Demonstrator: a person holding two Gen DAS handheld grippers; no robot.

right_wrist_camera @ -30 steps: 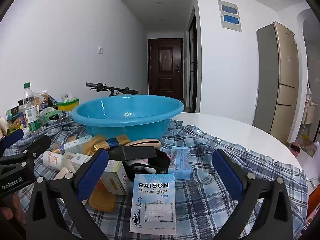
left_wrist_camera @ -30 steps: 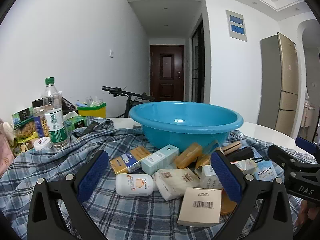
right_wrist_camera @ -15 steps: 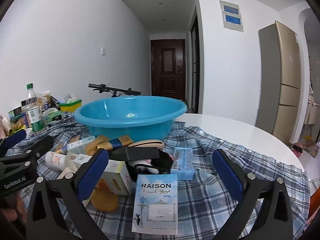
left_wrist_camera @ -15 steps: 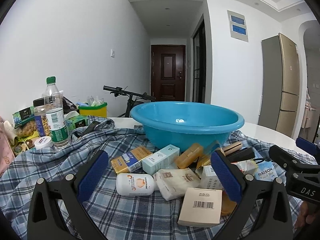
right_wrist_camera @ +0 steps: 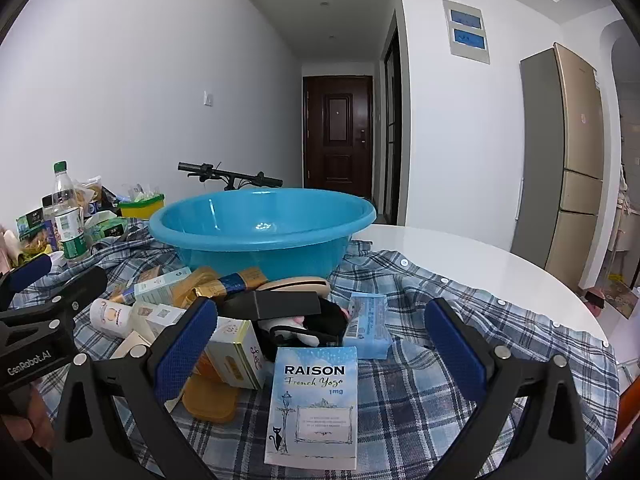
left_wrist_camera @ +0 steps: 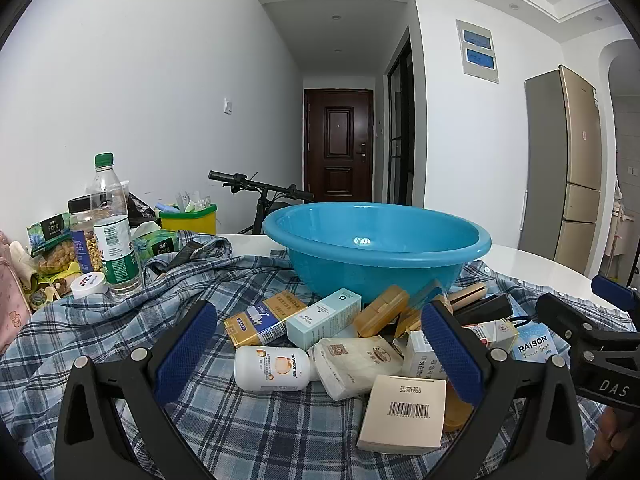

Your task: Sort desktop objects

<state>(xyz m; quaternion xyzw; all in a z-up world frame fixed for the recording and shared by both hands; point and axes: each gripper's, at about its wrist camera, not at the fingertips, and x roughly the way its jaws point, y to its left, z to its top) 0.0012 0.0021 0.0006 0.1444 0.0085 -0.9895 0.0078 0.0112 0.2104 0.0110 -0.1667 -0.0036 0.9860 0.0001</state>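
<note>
Two empty hand-held grippers, left [left_wrist_camera: 320, 344] and right [right_wrist_camera: 320, 344], gape wide over light, stiff boxes; the RAISON box [right_wrist_camera: 314, 404] likely grips best across its narrow edges.

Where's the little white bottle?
In the left wrist view, the white bottle lies on its side on the plaid cloth, left of the cream packet, before the basin.
</note>
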